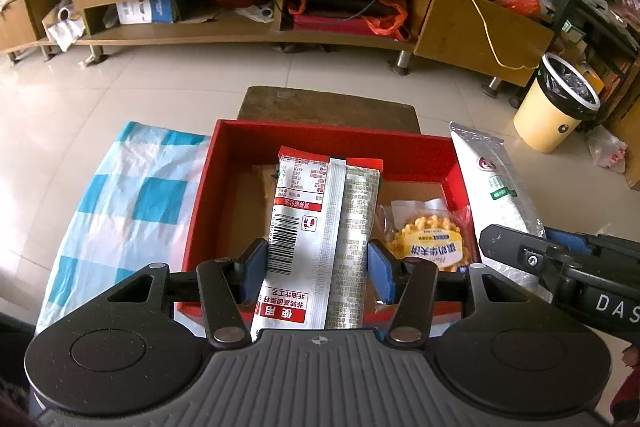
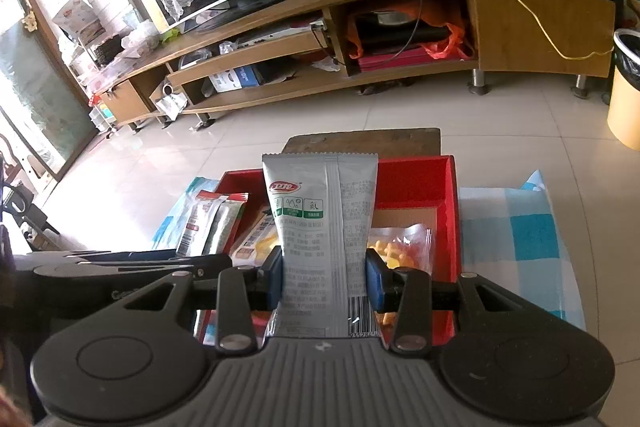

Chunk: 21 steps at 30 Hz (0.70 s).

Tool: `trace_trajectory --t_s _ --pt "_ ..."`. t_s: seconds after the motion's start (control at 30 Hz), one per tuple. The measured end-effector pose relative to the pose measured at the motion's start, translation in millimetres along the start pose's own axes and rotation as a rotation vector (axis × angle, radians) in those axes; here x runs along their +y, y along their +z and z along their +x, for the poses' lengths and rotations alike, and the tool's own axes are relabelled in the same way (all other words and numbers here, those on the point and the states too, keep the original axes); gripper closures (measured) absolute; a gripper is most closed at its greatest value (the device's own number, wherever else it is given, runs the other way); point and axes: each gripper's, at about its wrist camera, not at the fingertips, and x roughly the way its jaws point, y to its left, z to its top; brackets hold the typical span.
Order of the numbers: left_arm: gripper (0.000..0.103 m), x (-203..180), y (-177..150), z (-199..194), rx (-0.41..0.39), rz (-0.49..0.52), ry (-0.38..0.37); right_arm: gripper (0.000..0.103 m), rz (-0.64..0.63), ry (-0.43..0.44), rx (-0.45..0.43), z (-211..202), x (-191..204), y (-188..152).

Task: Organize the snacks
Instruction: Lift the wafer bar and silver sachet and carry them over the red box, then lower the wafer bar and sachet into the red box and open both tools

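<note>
Red cardboard box point(image 1: 400, 143) sits on a blue-and-white checked cloth point(image 1: 132, 195), and both grippers hang over it with a packet apiece. The left gripper point(image 1: 318, 263) pinches a silver-and-red snack packet point(image 1: 320, 227) between its blue pads point(image 1: 256, 263), barcode side up, the packet reaching out above the box's left half. The right gripper point(image 2: 325, 279) is clamped on a grey foil packet point(image 2: 320, 211) with a red logo and green icons (its back seam runs down the middle), held above the middle of the box.

Inside the box, on the brown floor, lies a clear bag of yellow puffed snacks point(image 1: 432, 239) at the right, and a flat packet with yellow print point(image 2: 256, 239) lies further left, partly hidden under the held packets.

Beyond the box stands a dark wooden stool point(image 1: 328, 103) on pale floor tiles, with a long wooden TV stand point(image 1: 240, 35) behind and a cream bin point(image 1: 556, 103) at the right.
</note>
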Motion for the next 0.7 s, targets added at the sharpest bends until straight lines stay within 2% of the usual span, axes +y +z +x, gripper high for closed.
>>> trace_trajectory --t_s 0.7 --pt "0.042 7.0 19.9 38.0 0.041 -0.015 0.036 0.065 0.023 -0.043 0.05 47.1 -11.4 16.7"
